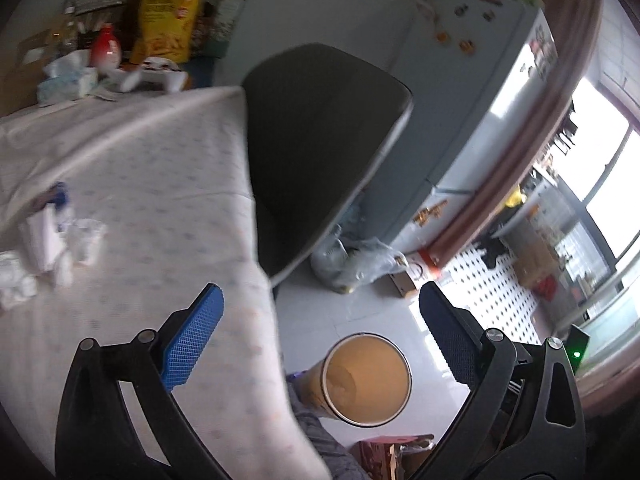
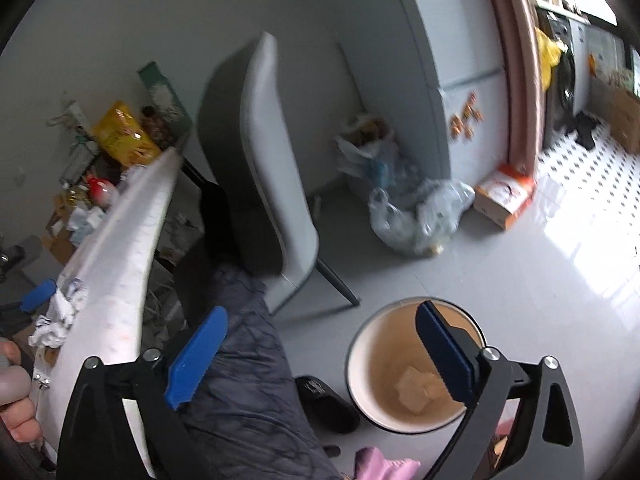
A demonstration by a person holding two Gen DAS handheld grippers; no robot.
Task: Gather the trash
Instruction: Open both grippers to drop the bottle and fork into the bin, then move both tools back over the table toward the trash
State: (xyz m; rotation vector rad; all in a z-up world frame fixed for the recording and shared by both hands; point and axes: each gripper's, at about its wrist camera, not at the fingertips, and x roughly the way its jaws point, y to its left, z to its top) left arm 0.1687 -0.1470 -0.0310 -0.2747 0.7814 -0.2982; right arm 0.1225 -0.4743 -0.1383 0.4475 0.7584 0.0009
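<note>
**Both grippers empty above the bin; paper trash left on the tabletop**

Left gripper (image 1: 320, 336): fingers spread wide, nothing between them. It hangs past the tabletop (image 1: 160, 152) edge, over the floor and the trash bin (image 1: 367, 380). Right gripper (image 2: 320, 356): fingers likewise released and empty, one fingertip overlapping the bin's rim in view.

Trash bin stands upright on the floor beside the tabletop's near corner, mouth upward, long axis vertical. One crumpled piece (image 2: 416, 390) lies at its bottom.

Remaining crumpled paper trash (image 1: 48, 248) sits bunched near the tabletop's left edge in the left view, well apart from either gripper. No clear long axis: an irregular clump, with one white-and-blue piece standing roughly upright.

Risks, as judged:
- Light paper may slip from the fingers or shed fragments if pinched at a loose edge.
- The carry crosses the tabletop edge; an early release drops paper on the floor or on the dark slipper (image 2: 326, 402) just beside the bin.
- The chair (image 2: 256, 168) stands close; a wide swing could clip it.
</note>
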